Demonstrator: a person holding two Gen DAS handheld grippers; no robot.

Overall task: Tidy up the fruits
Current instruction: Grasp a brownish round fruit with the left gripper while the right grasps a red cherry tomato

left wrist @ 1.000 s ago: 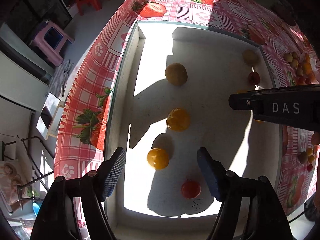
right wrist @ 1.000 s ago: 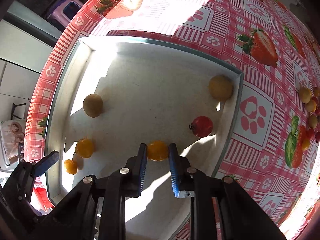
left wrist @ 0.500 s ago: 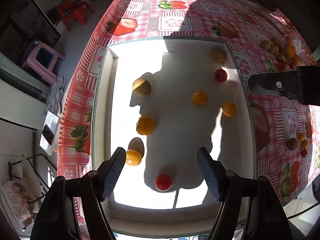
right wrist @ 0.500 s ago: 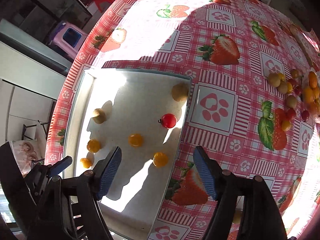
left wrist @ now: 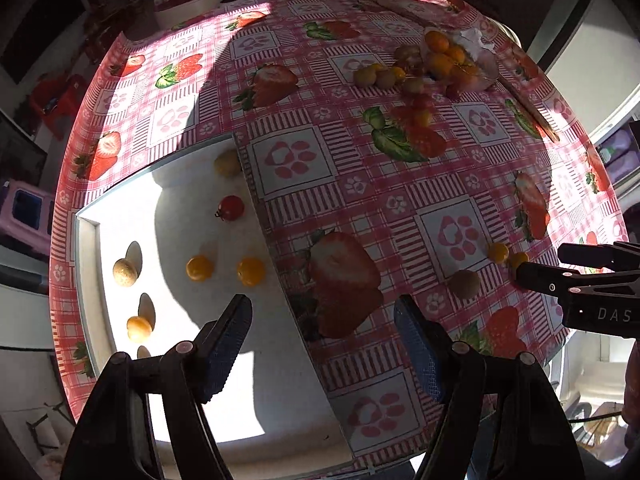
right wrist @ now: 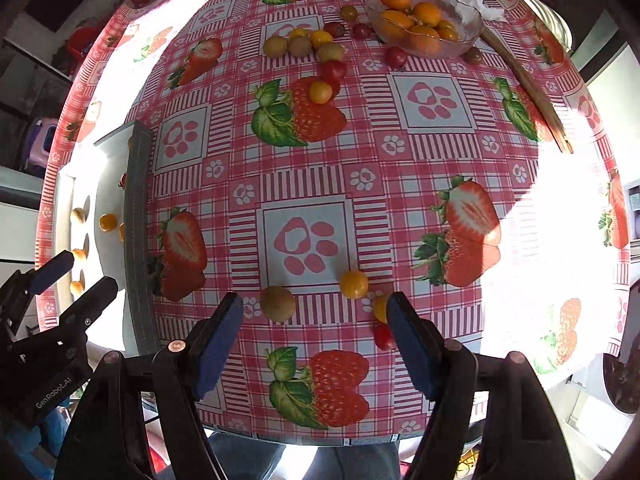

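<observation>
With a few fruits laid in the white tray (left wrist: 90, 240), both the left claw (left wrist: 322, 354) and right claw (right wrist: 314, 344) are held spread and empty; next, the brown fruit (right wrist: 277, 303) on the desk (right wrist: 400, 184) is judged due for pinching.

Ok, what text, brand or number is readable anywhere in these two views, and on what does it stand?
"DAS": white letters on the black body of the right gripper, at the right edge of the left wrist view.
"GenRobot.AI": white lettering on the black body of the left gripper, lower left of the right wrist view.
The tablecloth bears only pictures, no words.
</observation>
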